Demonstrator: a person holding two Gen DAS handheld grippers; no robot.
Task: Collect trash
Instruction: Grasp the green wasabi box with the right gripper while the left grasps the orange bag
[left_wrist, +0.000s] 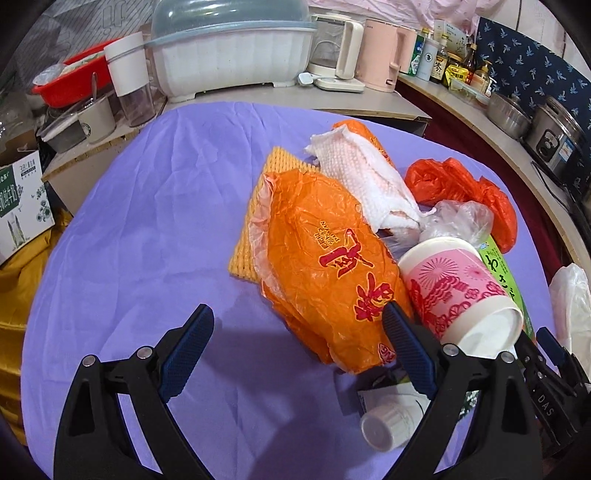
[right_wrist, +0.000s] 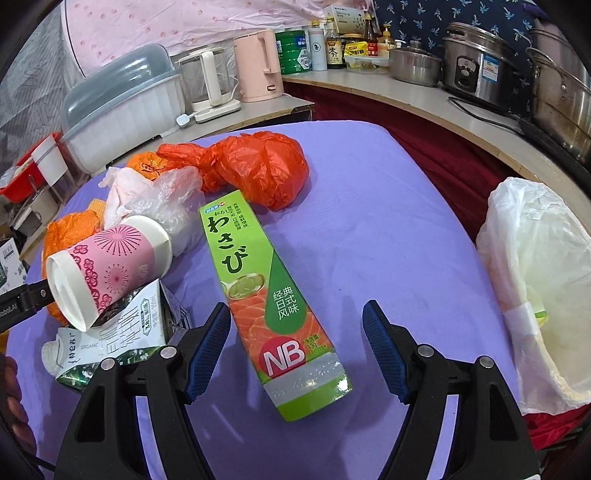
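Green wasabi box (right_wrist: 271, 299) lies lengthwise between the open, empty jaws of the right hand-held gripper (right_wrist: 297, 349), the nearer one; the left hand-held gripper (left_wrist: 297, 354) gapes empty too.

On the purple-clothed table (right_wrist: 369, 206) the long green wasabi carton (right_wrist: 275, 295) lies flat; left of it the pink-sleeved paper cup (right_wrist: 110, 266) rests (on its side) atop the crumpled milk carton (right_wrist: 110, 332); behind sits the red plastic bag (right_wrist: 258, 166); right, off the table's edge, the white-lined bin (right_wrist: 535, 288).
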